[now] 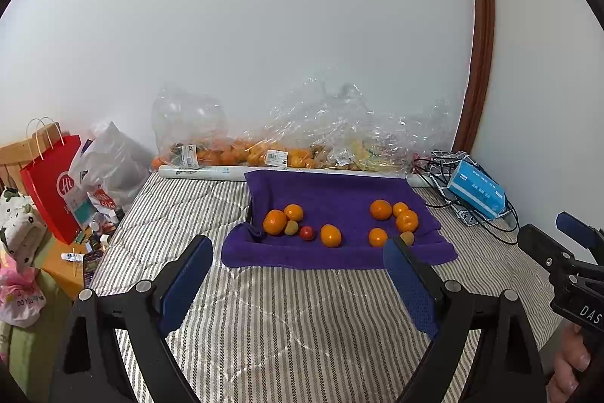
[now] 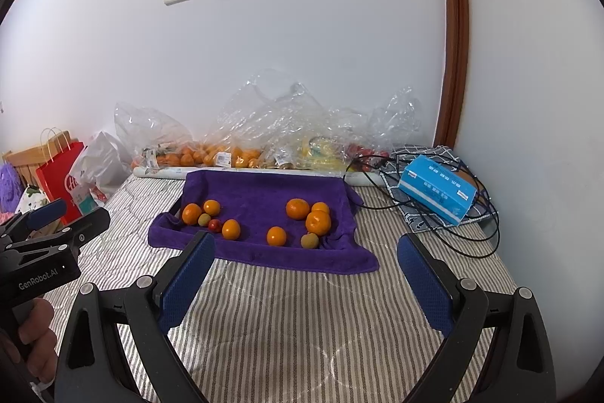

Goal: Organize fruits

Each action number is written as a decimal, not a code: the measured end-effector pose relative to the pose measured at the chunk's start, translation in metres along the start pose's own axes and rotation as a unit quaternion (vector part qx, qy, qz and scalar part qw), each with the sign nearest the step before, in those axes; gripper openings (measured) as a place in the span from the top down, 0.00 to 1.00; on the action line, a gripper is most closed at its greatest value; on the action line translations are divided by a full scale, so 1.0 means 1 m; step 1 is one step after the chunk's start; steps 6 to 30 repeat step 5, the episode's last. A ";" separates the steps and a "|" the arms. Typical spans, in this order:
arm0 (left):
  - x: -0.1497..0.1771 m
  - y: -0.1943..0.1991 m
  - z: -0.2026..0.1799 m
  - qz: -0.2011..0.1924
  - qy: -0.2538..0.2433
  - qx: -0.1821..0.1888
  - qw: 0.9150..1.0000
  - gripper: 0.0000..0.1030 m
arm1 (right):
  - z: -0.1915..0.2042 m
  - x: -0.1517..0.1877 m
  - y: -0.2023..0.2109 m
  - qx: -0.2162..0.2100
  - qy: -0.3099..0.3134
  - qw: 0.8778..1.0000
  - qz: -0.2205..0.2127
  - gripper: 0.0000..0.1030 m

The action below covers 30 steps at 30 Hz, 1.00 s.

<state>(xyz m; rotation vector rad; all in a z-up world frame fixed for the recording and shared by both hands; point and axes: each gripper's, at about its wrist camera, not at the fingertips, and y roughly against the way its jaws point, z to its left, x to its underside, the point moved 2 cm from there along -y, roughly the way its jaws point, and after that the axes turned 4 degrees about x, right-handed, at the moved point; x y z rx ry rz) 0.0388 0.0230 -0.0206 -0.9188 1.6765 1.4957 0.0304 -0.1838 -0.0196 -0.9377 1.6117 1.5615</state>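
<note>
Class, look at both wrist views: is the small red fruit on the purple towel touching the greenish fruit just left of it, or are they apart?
Cannot tell. In both wrist views the red fruit sits against the greenish fruit with no purple towel visible between them, but overlap could hide a gap.

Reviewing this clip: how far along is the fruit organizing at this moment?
Done: nothing clearly sorted; oranges, greenish fruits and a red fruit lie mixed in two loose clusters on the purple towel. In hand: nothing; the left gripper and right gripper are open above the striped bedcover. Left: apparently all sorting.

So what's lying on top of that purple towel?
On the purple towel: seven oranges, two greenish fruits, one small red fruit. Whatever is under the towel is covered.
</note>
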 end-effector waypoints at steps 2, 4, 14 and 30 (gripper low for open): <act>0.001 0.001 0.000 -0.001 -0.003 0.001 1.000 0.11 | 0.000 0.000 0.000 0.000 0.000 1.000 0.000 0.07; 0.002 0.000 -0.001 0.001 -0.003 -0.002 1.000 0.11 | 0.000 0.000 0.000 -0.002 0.002 1.000 -0.001 0.07; 0.003 -0.001 -0.001 0.001 -0.003 -0.001 1.000 0.11 | 0.001 0.000 0.000 -0.002 0.003 1.000 0.000 0.07; 0.003 -0.001 -0.001 0.001 -0.003 -0.001 1.000 0.11 | 0.001 0.000 0.000 -0.002 0.003 1.000 0.000 0.07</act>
